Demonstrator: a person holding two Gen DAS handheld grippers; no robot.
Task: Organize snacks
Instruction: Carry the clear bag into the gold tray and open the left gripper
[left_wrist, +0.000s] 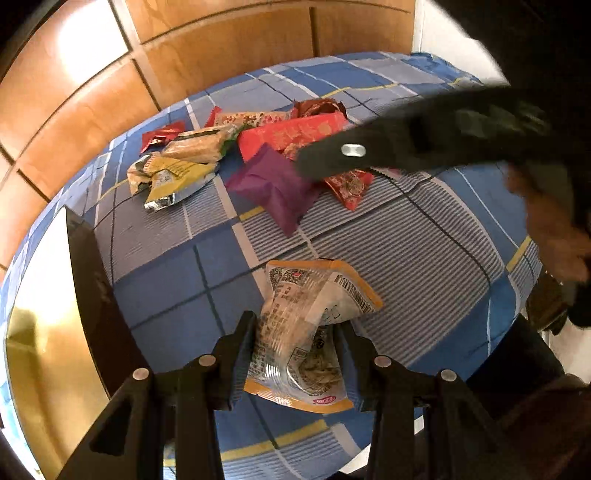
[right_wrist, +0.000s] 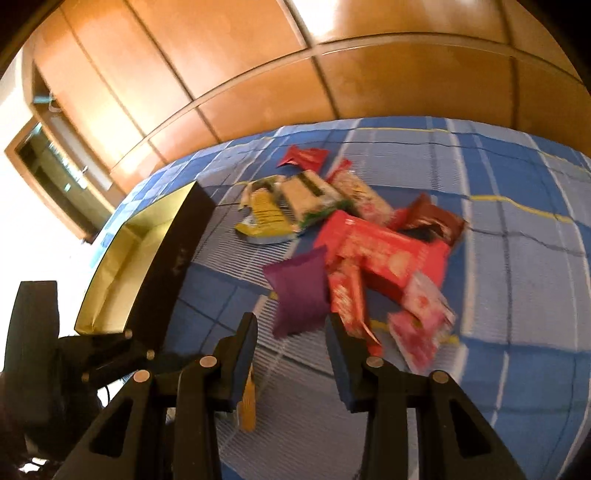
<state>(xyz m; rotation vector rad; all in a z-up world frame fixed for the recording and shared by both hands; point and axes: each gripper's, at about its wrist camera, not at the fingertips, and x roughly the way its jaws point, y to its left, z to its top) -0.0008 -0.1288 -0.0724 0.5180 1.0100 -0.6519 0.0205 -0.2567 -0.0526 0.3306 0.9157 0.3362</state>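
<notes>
The left gripper (left_wrist: 295, 332) pinches a clear orange-edged snack packet (left_wrist: 306, 328). The right gripper (right_wrist: 291, 332) stands half spread, nothing visibly between its fingers; a purple foil pouch (right_wrist: 299, 291) lies at 12 o'clock, a black gold-lined box (right_wrist: 162, 266) at 10.

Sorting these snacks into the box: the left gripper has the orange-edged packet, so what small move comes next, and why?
Probably carry the orange-edged packet sideways over the gold-lined box and let go there. The left gripper is clamped on the packet, which looks lifted off the checked cloth, and the box sits open just beside it. The right gripper holds nothing, above the purple packet.
</notes>
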